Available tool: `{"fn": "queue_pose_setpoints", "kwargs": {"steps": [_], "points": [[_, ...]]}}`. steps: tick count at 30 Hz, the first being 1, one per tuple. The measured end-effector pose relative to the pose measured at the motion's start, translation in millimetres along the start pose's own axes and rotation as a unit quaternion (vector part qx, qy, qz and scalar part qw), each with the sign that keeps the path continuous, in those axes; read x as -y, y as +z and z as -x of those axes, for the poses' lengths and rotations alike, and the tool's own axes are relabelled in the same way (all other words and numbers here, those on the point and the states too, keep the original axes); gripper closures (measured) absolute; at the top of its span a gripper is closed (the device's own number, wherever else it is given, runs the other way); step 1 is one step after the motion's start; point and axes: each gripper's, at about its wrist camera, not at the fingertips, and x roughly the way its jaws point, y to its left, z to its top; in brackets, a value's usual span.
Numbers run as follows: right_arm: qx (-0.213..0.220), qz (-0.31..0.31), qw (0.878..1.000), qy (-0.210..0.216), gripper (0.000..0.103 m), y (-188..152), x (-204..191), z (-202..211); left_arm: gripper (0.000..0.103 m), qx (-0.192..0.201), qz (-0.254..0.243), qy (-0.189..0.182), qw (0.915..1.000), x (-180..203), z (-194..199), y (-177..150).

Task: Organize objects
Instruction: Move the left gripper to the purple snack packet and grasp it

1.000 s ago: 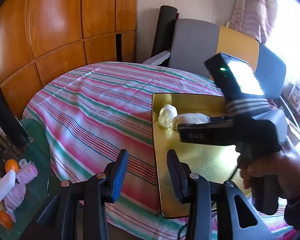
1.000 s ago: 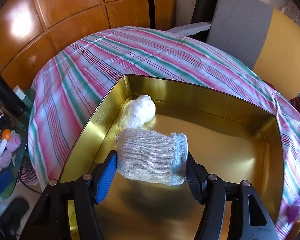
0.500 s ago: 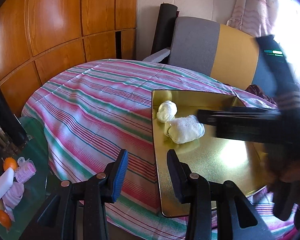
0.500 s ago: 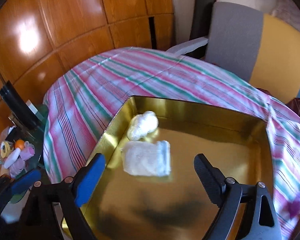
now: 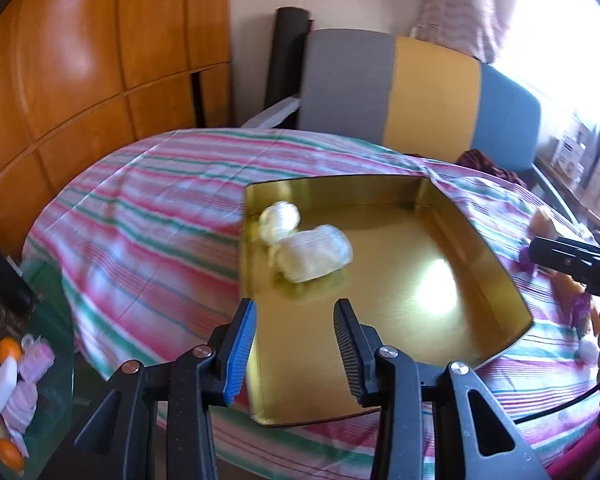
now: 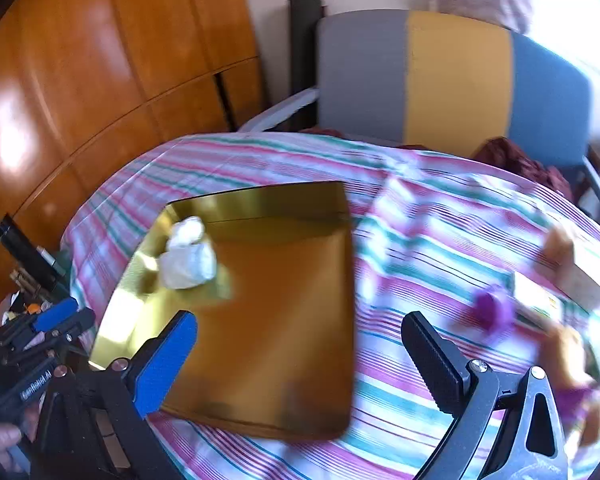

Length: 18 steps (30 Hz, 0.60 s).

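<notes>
A gold tray (image 5: pixel 420 280) lies on the striped tablecloth. In its far left corner rest a white rolled sock (image 5: pixel 312 254) and a small white bundle (image 5: pixel 279 220), touching each other. My left gripper (image 5: pixel 295 320) hovers over the tray's near left edge, its jaws a narrow gap apart with nothing between them. In the right wrist view, my right gripper (image 6: pixel 300 320) hangs above the tray's (image 6: pixel 280 300) right edge. Its jaws are opening wide and hold nothing. The sock (image 6: pixel 188 262) lies well ahead and to the left of it.
A doll with purple clothing (image 6: pixel 492 310) and a light box (image 6: pixel 572 268) lie blurred on the cloth right of the tray. A grey, yellow and blue chair (image 5: pixel 400 88) stands behind the table. A low glass table with oranges and pink items (image 5: pixel 16 368) sits lower left.
My right gripper let go of the rolled sock in the tray, opened wide, and pulled back and to the right. The left gripper shifted slightly toward the tray.
</notes>
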Motion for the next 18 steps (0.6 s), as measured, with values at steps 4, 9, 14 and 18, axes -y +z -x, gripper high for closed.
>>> {"fn": "queue_pose_setpoints", "kwargs": {"steps": [4,9,14,18], "points": [[0.011,-0.031,0.999,-0.032,0.0,-11.8,47.9,28.3,0.063,0.005,-0.032,-0.021,0.9992,26.9,2.2,9.8],[0.035,-0.095,0.989,-0.105,0.0,-27.7,133.6,74.1,0.063,0.011,-0.084,-0.058,0.9947,72.3,4.9,21.1],[0.072,-0.194,0.961,-0.186,0.0,-51.9,215.6,110.0,0.063,0.003,-0.132,-0.112,0.9849,128.6,-0.5,33.4],[0.098,-0.291,0.926,-0.218,0.0,-81.8,270.0,124.7,0.063,-0.031,-0.139,-0.163,0.9763,170.2,-11.8,44.1]]}}
